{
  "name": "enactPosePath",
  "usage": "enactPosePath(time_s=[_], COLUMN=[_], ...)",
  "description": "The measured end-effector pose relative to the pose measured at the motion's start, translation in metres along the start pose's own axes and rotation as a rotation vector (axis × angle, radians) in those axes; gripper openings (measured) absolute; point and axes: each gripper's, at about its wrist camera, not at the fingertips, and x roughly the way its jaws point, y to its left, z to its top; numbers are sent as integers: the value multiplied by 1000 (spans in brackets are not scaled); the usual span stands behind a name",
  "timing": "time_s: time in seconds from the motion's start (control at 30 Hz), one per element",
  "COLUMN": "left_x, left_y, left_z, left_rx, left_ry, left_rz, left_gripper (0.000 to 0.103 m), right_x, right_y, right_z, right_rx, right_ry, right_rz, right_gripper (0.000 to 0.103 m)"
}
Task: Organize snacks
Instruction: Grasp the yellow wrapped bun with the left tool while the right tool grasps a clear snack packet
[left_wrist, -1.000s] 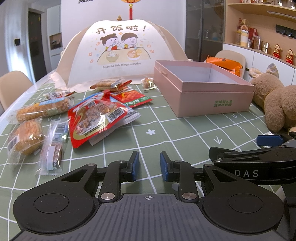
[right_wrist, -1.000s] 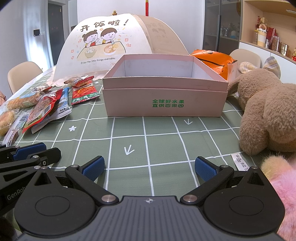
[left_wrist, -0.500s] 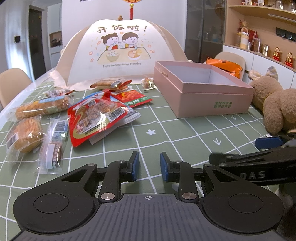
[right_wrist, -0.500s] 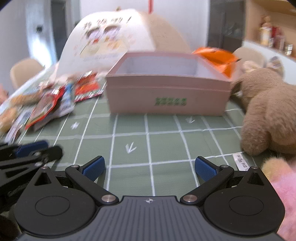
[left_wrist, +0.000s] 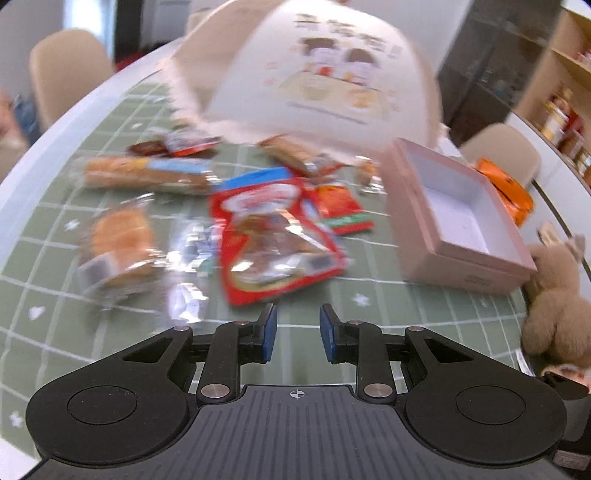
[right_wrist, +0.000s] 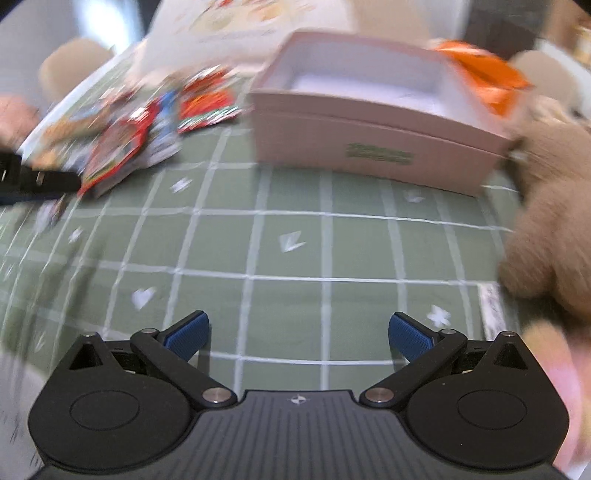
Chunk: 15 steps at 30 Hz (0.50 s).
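Observation:
Several snack packets lie on the green checked tablecloth (left_wrist: 388, 317): a large red bag (left_wrist: 273, 243), a small red packet (left_wrist: 340, 206), a long biscuit pack (left_wrist: 147, 177) and a round cake pack (left_wrist: 118, 247). An open pink box (left_wrist: 458, 218) stands right of them, empty inside. My left gripper (left_wrist: 298, 338) hovers above the cloth just short of the red bag, jaws a narrow gap apart, empty. My right gripper (right_wrist: 297, 334) is wide open and empty over bare cloth in front of the pink box (right_wrist: 369, 129). The snack pile (right_wrist: 125, 136) lies to its left.
A folded food cover (left_wrist: 325, 74) stands behind the snacks. A brown plush bear (left_wrist: 557, 306) sits at the right, also seen in the right wrist view (right_wrist: 550, 214). An orange bag (left_wrist: 506, 192) lies behind the box. Chairs stand around the table.
Both grippers have risen and tilted down, so the views now look onto the table from above. The left has swung towards the snack pile. Jaw openings are unchanged.

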Motion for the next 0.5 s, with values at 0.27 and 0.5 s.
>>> enactPosePath(time_s=[0.27, 0.5], left_x=[-12, 18], left_y=[91, 104], left_z=[17, 49], left_rx=[-215, -126], left_ry=[-105, -129], left_rz=[200, 223], left_gripper=[29, 30], right_x=[-53, -38], right_y=[26, 58], right_z=[40, 93], right_rx=[-136, -187], right_ry=[-220, -300], right_rz=[90, 138], right_gripper=[90, 90])
